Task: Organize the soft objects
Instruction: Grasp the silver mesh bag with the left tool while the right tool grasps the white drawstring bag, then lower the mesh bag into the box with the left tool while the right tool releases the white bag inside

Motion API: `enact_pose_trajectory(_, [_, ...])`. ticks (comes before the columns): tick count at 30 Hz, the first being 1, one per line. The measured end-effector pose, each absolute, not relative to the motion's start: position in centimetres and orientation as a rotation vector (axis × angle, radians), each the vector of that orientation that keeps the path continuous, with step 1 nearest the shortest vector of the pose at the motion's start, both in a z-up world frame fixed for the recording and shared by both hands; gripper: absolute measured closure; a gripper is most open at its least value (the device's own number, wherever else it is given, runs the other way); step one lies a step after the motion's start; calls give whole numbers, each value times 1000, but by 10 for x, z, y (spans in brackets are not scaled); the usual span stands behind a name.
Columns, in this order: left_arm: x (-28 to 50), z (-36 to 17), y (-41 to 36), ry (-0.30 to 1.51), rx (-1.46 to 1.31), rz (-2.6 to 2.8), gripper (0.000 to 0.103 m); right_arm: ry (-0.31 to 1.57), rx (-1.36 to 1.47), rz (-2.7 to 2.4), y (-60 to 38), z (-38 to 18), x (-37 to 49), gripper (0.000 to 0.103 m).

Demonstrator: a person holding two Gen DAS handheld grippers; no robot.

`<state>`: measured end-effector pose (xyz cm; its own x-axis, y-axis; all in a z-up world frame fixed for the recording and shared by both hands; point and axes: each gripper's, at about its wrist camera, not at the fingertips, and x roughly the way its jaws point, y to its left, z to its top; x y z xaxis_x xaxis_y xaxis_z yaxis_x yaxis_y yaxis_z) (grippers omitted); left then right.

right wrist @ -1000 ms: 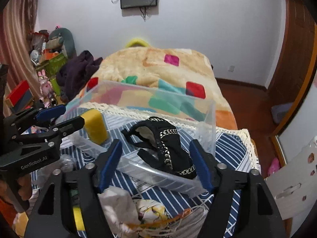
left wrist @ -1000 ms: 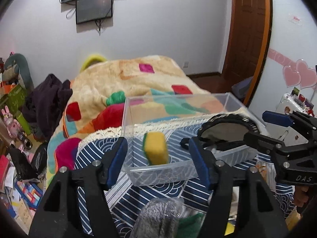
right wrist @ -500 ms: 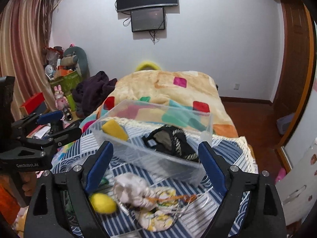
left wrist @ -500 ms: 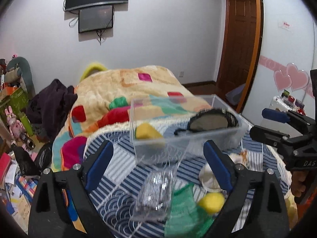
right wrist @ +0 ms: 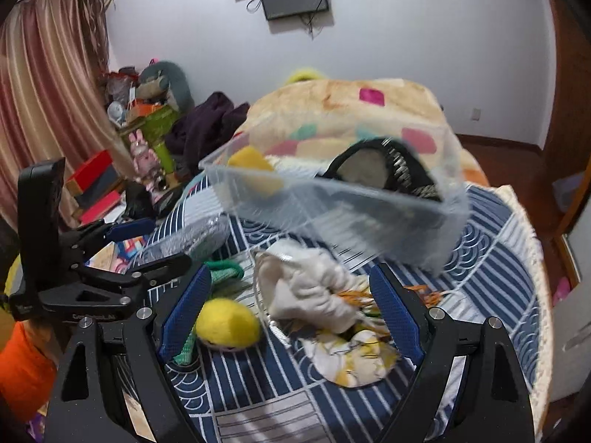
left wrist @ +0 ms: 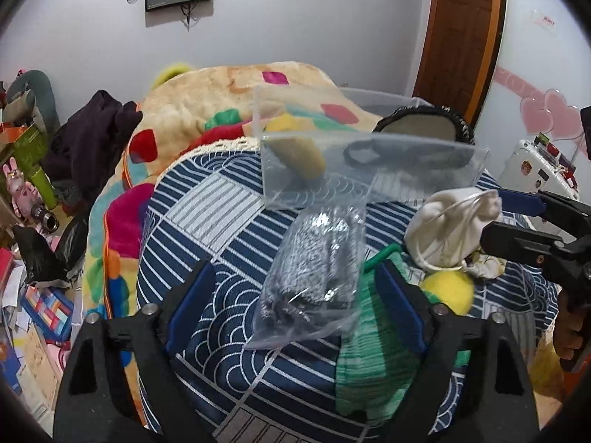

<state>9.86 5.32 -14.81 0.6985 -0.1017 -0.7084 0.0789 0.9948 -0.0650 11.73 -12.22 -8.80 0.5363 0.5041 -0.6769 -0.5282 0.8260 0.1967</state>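
A clear plastic bin (left wrist: 424,177) (right wrist: 369,229) stands on the blue patterned table and holds a yellow sponge (left wrist: 299,151) (right wrist: 255,173) and a black sandal (left wrist: 424,129) (right wrist: 391,166). In front of it lie a clear bag of grey fabric (left wrist: 317,269), a green knit cloth (left wrist: 373,354), a yellow fuzzy ball (left wrist: 448,291) (right wrist: 225,326) and a white drawstring pouch (left wrist: 450,229) (right wrist: 314,288). My left gripper (left wrist: 295,310) is open and empty above the grey bag. My right gripper (right wrist: 291,317) is open and empty above the pouch.
A patterned white-yellow cloth (right wrist: 354,358) lies by the pouch. A bed with a colourful blanket (left wrist: 207,103) is behind the table. Clutter and boxes (left wrist: 33,258) cover the floor on the left. A wooden door (left wrist: 461,37) is at the right.
Both grippers have pulled back from the bin and tilted down, so the loose items in front of the bin now lie between the fingers.
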Motion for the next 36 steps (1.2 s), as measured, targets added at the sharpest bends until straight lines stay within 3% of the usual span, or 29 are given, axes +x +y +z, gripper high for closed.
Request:
enact_pose_trajectory(6, [103,-157,66,809,-87,-91,29,814,-54,606,-115,-99,118,21])
enact_pose_trajectory(12, [110,-162,67,830,-115,-109,41,819,-94,548,-117,-106,120,45])
enact_pose_trajectory(14, [112,-163,66,839,-134,-163,57,828,-101,542,-117,-110,121,51])
enact_pose_trajectory(20, [106,-159,64,826,-148,-194,68,781,-119,535,-122,-108,116,75])
enact_pose_trajectory(36, [86,-102,62,678,-128,-189,71,627,-27,547,-146,-56,103,76])
